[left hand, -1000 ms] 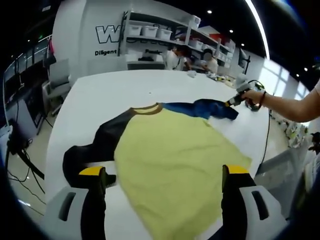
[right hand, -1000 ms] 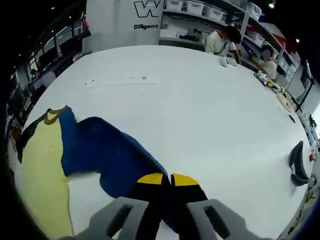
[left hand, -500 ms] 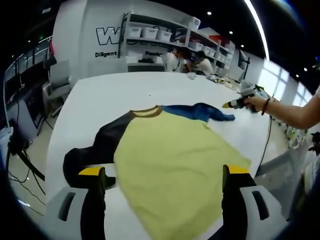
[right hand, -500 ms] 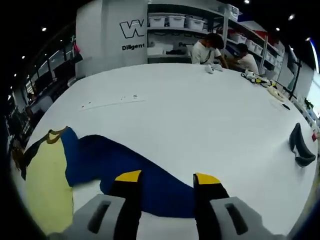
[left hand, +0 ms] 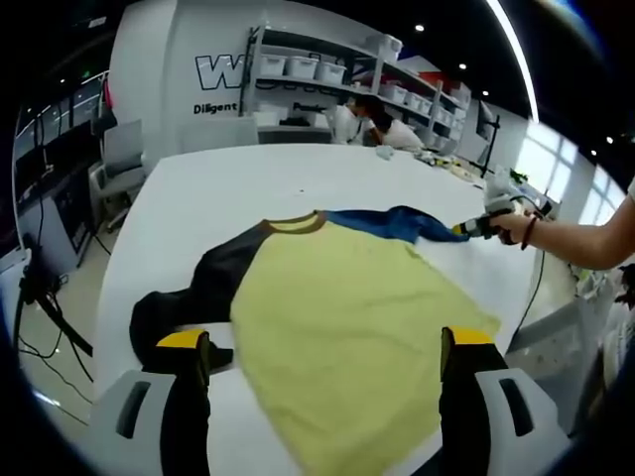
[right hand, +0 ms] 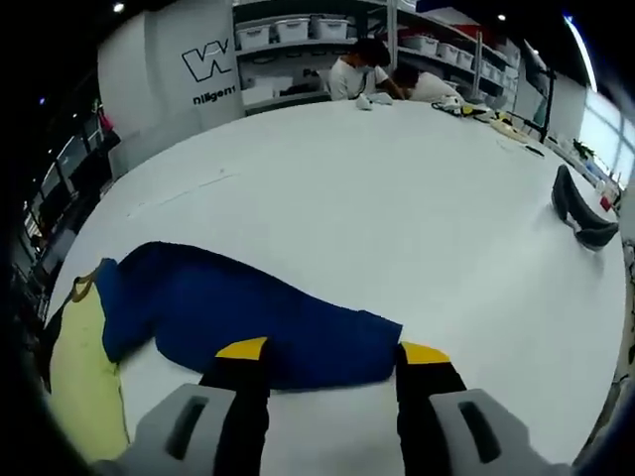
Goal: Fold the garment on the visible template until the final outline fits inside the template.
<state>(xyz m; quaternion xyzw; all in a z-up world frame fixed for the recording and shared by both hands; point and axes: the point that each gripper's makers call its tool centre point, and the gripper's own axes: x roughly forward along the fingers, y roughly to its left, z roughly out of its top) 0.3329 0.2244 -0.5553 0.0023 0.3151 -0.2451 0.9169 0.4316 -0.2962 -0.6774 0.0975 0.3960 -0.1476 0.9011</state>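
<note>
The garment lies flat on the white table (left hand: 218, 188): yellow body (left hand: 347, 327), brown collar (left hand: 294, 222), black sleeve (left hand: 193, 293) and blue sleeve (left hand: 397, 222). My left gripper (left hand: 324, 342) is open over the yellow hem, one jaw near the black cuff. In the right gripper view the blue sleeve (right hand: 248, 307) stretches out straight from the yellow body (right hand: 84, 387). My right gripper (right hand: 334, 352) is open just short of the cuff, holding nothing. In the left gripper view the right gripper (left hand: 481, 227) sits at the blue cuff in a person's hand (left hand: 511, 226).
A dark curved object (right hand: 580, 213) lies near the table's far right edge. A faint line (right hand: 179, 193) marks the tabletop beyond the sleeve. People (right hand: 362, 74) work at the far end below shelves with bins (left hand: 298, 67). A chair (left hand: 119, 159) stands left of the table.
My right gripper, shut on the blue sleeve a second ago, has opened and let it go. The sleeve now lies pulled out straight. My left gripper has stayed in place.
</note>
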